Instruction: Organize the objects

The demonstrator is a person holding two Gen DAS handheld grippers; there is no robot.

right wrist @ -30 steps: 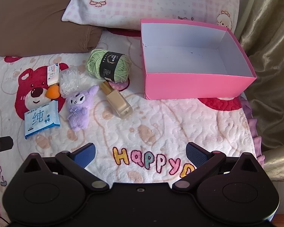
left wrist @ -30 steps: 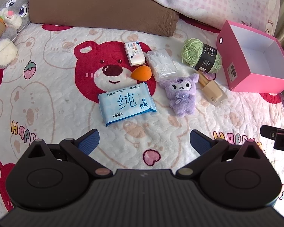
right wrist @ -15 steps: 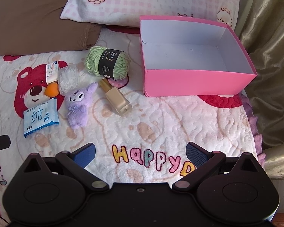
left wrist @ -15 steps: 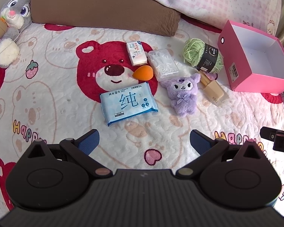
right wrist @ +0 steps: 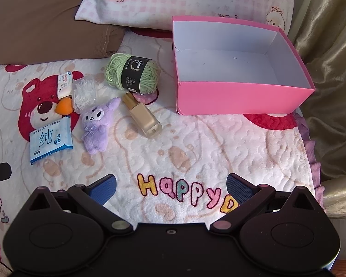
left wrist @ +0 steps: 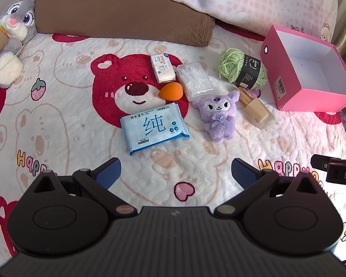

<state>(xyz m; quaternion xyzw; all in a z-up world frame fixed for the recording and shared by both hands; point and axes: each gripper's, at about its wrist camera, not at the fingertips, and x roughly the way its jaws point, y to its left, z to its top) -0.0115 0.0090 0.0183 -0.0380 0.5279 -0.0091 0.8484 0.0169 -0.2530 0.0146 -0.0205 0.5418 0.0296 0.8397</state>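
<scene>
On the bedspread are counted one wet-wipes pack (left wrist: 153, 128), one tissue packet (left wrist: 162, 68), one orange makeup sponge (left wrist: 170, 91), one floss-pick box (left wrist: 195, 80), one purple plush (left wrist: 220, 116), one foundation bottle (left wrist: 256, 108), one green yarn skein (left wrist: 242, 69), one pink box (right wrist: 237, 99), two pillows (left wrist: 117, 7) and one rabbit toy (left wrist: 13, 27).

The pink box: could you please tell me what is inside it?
The pink box shows only bare white walls and floor, with no items in it. In the right wrist view its near wall hides a strip of the floor just behind it.
</scene>
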